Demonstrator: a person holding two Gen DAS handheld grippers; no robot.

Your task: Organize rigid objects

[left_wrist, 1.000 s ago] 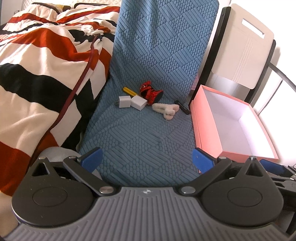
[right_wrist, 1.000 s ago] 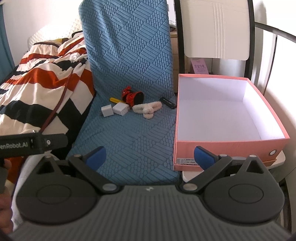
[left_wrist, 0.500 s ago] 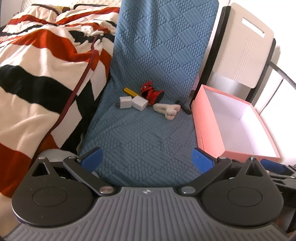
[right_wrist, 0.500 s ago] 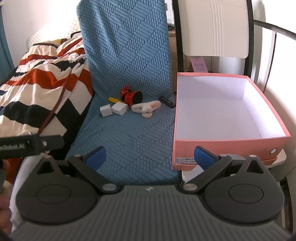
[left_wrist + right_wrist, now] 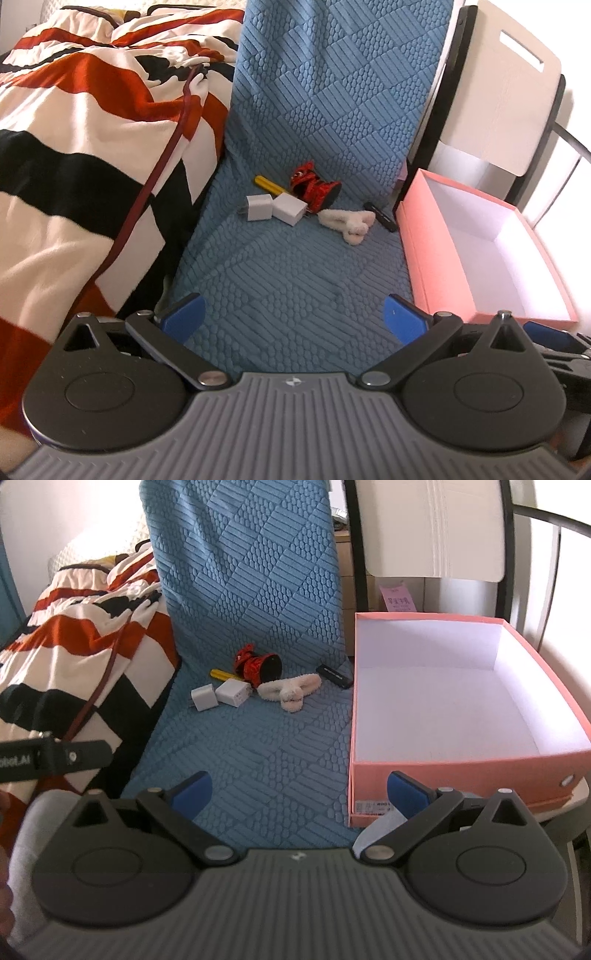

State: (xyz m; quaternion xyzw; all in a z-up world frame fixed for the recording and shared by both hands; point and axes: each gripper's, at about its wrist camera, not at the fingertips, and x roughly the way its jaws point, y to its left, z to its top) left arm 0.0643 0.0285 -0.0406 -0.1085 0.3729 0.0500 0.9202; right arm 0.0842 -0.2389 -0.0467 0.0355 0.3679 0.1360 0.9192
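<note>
A small cluster of rigid objects lies at the centre of both views on a blue quilted textured mat (image 5: 295,266): two white square plug adapters, one (image 5: 258,208) touching the other (image 5: 291,209), a thin yellow stick-shaped item (image 5: 269,185) just behind them, a red patterned cup-like toy lying on its side (image 5: 316,188), a fluffy cream-white fabric loop (image 5: 347,221) and a slim black bar-shaped item (image 5: 382,216) nearest the box. To the right of the cluster, an open salmon-pink cardboard box with a white interior (image 5: 461,771) stands beside the mat, nothing inside it.

The mat runs from the lower middle of the frame up and over a backrest at top centre. A blanket striped in red, black and cream (image 5: 74,155) fills the left side, with a dark red cord (image 5: 155,173) lying across it. A white board in a black frame (image 5: 432,528) stands at upper right.

The left gripper (image 5: 293,314) and right gripper (image 5: 299,790) both sit at the bottom of their frames, blue-padded fingers spread wide with nothing between them, well short of the cluster.

Only the right wrist view shows the box's near wall with its label, a small pink note (image 5: 398,598) behind the box, and a black bar of the other handset at the left edge. The left wrist view shows more of the blanket, and the board's slot-shaped cutout at upper right.
</note>
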